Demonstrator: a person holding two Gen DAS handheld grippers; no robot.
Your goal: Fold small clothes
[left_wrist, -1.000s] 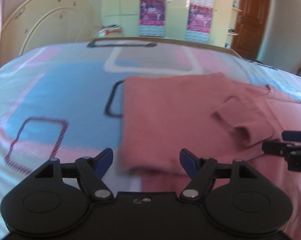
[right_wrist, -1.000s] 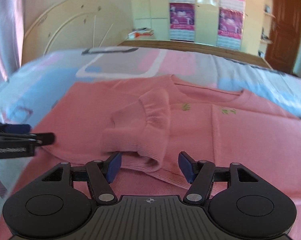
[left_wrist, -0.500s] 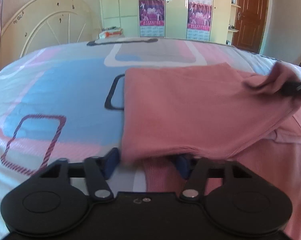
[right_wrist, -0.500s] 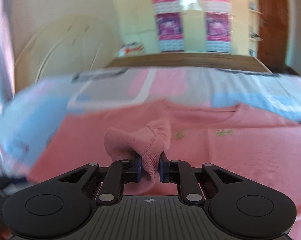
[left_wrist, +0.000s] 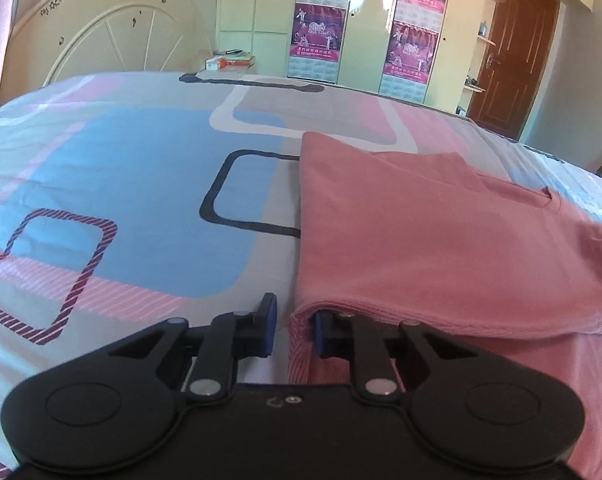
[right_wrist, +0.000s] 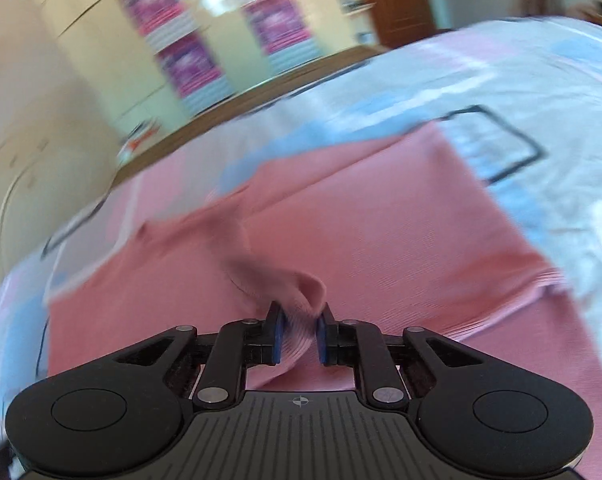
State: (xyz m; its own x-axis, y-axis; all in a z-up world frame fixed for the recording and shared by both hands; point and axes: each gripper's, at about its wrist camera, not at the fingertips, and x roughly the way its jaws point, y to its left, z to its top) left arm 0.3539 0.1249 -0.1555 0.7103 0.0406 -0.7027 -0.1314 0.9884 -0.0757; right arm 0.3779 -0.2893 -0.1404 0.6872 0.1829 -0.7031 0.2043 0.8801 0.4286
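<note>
**Sleeve pinched, hem corner between closing jaws**

The pink sweater lay on the patterned bedspread, its long axis running away from both tools. The right gripper pinched the ribbed sleeve cuff above the body. The left gripper sat at the near-left hem corner, jaws closing, ribbed hem between them but the left pad apart from it.

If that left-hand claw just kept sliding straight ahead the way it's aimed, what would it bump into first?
Probably the pink sweater itself: the left gripper is closing at its near ribbed edge, and the folded body lies just ahead. The bedspread shows only beside it.
</note>
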